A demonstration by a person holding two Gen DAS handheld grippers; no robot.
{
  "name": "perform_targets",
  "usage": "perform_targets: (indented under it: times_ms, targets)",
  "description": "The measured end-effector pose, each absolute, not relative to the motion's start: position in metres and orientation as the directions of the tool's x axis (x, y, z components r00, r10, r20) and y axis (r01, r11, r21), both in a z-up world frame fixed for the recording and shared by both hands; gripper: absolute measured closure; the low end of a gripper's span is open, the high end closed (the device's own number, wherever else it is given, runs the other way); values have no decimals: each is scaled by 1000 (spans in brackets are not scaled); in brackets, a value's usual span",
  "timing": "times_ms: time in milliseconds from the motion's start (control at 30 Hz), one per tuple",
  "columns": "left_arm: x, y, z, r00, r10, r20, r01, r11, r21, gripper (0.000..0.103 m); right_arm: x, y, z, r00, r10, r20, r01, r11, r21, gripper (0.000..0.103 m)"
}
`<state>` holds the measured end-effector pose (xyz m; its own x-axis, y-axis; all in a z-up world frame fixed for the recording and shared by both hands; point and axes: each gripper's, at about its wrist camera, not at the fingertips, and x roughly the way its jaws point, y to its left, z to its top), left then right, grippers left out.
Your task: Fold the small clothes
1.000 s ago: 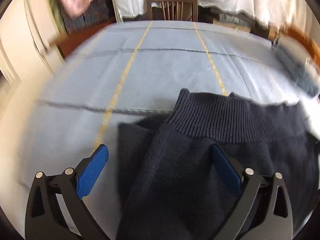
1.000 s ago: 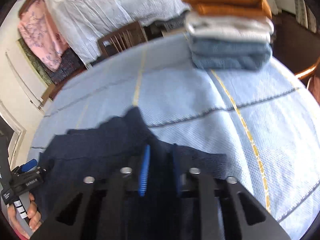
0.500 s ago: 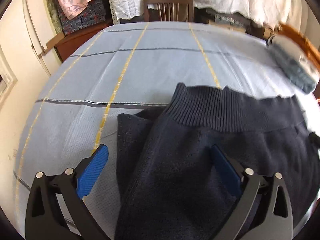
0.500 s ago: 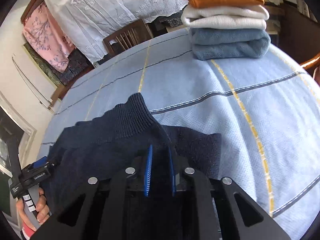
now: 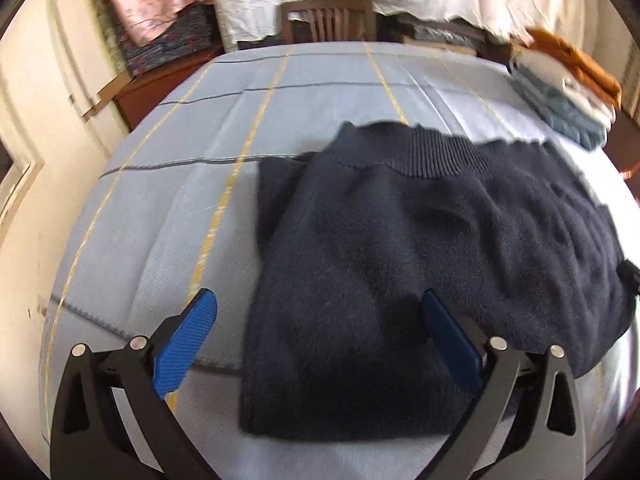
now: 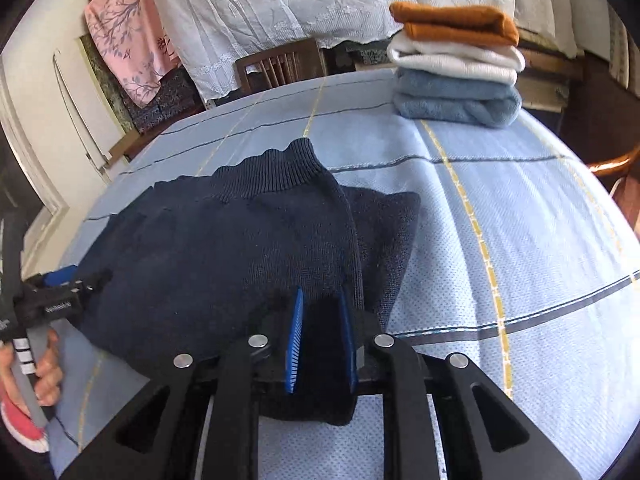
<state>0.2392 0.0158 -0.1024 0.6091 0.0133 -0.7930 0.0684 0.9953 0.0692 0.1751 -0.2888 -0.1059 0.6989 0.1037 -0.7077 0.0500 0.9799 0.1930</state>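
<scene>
A dark navy knit sweater (image 5: 400, 248) lies folded on the light blue tablecloth (image 5: 180, 200), its ribbed hem toward the far side. My left gripper (image 5: 316, 336) is open and empty, its blue pads (image 5: 188, 340) straddling the near left part of the sweater. In the right wrist view the sweater (image 6: 224, 240) spreads left of centre. My right gripper (image 6: 320, 340) is nearly closed, pinching the sweater's near right edge between its blue pads (image 6: 294, 344). The left gripper (image 6: 60, 292) also shows at the far left there, held by a hand.
A stack of folded clothes (image 6: 456, 64), orange, white and blue-grey, sits at the far right of the table; it also shows in the left wrist view (image 5: 568, 92). A wooden chair (image 6: 280, 64) stands behind the table. A white curtain (image 6: 300, 8) hangs beyond.
The sweater has been drawn toward the near edge and laid flatter. Both grippers have pulled back a little. The right gripper's pads stand slightly wider than half a second ago.
</scene>
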Motion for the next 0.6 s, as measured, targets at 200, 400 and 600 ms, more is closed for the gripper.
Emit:
perform_targets:
  times_ms: [200, 400, 600]
  targets:
    - [220, 19, -107, 603, 12, -798, 76, 995, 72, 4, 150, -240, -97, 746, 138, -651, -109, 990, 84, 66]
    - [223, 36, -108, 587, 7, -810, 28, 999, 29, 4, 156, -231, -113, 687, 117, -717, -127, 991, 40, 63]
    - [231, 79, -109, 554, -93, -827, -57, 987, -149, 4, 140, -277, -110, 727, 236, -645, -63, 958, 279, 57]
